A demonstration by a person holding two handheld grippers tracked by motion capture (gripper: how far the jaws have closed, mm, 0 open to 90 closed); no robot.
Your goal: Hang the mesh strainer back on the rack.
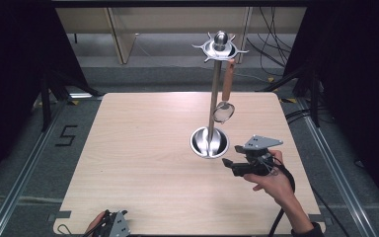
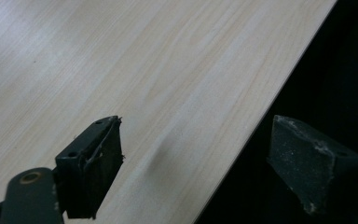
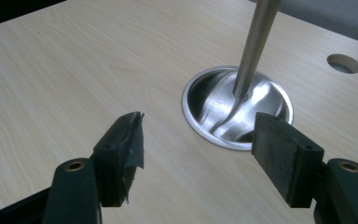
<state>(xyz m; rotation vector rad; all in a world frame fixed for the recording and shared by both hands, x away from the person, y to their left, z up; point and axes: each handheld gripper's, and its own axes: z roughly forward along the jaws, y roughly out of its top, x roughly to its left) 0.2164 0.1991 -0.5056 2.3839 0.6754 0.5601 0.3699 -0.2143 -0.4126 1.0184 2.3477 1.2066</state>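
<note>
A metal utensil stand rises from a round steel base on the wooden table; its pole ends in a ring of hooks. A spoon with a wooden handle hangs from one hook. My right gripper, held in a hand, hovers just right of the base, open with nothing between its jaws. In the right gripper view the base and pole lie just beyond that gripper. My left gripper rests at the table's front edge; in its own view it stands open and empty, straddling the edge.
A round hole is cut in the tabletop beyond the base. Dark curtains flank the table, and cables lie on the floor at the back right. Metal floor rails run along both sides.
</note>
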